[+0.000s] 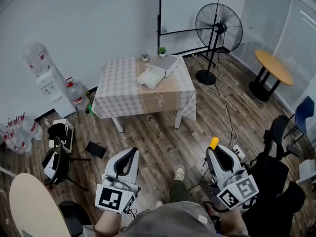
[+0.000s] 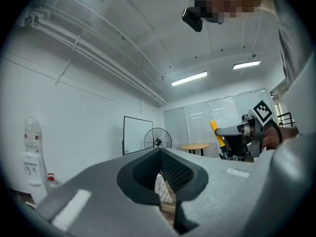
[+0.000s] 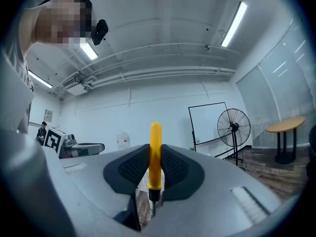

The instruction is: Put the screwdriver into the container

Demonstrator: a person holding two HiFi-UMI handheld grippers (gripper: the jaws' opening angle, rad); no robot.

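Both held near torso, right tool clamping screwdriver, left tool closed, empty.

**No legible text anywhere**

Reddish script on the brown cardboard lying across the tabletop: too blurred to read. Red marks on the water bottles by the wall: too small to make out. Small framed notice high on the far wall, in the right gripper view: unreadable as well. Black-and-white square markers on the cubes of the left claw and the right claw: coded patterns only, without letters or digits.
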